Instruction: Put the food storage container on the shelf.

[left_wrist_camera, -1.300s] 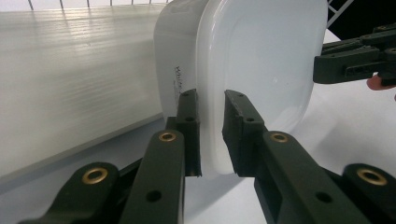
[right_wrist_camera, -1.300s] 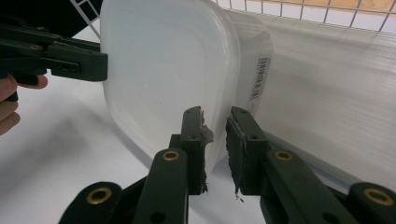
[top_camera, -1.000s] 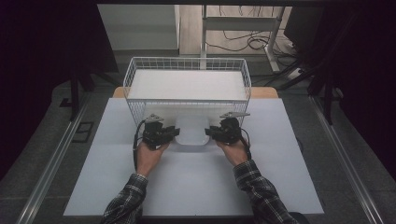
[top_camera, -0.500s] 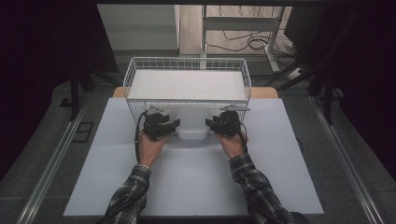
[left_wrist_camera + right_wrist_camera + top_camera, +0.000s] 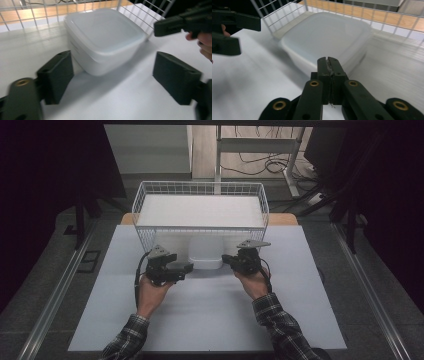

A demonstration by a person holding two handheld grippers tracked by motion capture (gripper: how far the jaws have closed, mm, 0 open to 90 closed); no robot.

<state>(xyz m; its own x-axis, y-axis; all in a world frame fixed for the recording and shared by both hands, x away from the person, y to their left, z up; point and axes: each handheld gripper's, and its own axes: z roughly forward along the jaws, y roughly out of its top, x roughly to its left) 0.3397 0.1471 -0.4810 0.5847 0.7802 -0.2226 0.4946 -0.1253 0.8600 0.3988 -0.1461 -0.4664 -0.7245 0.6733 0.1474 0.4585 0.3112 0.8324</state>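
High view, our left hand-held gripper (image 5: 186, 267) jaws just opening wide, empty, white lidded container (image 5: 205, 253) on the bench (image 5: 210, 315) between it and our right hand-held gripper (image 5: 226, 259), jaws just closed, holding nothing, wire basket (image 5: 200, 190) behind.

White container (image 5: 205, 254) — white wire basket (image 5: 200, 190)

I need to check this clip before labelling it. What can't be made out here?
- Contents of the white container: hidden by its lid, both gripper views.
- Its far side: behind the wire basket wall, high view.
- Left gripper jaws: motion-blurred, left gripper view.
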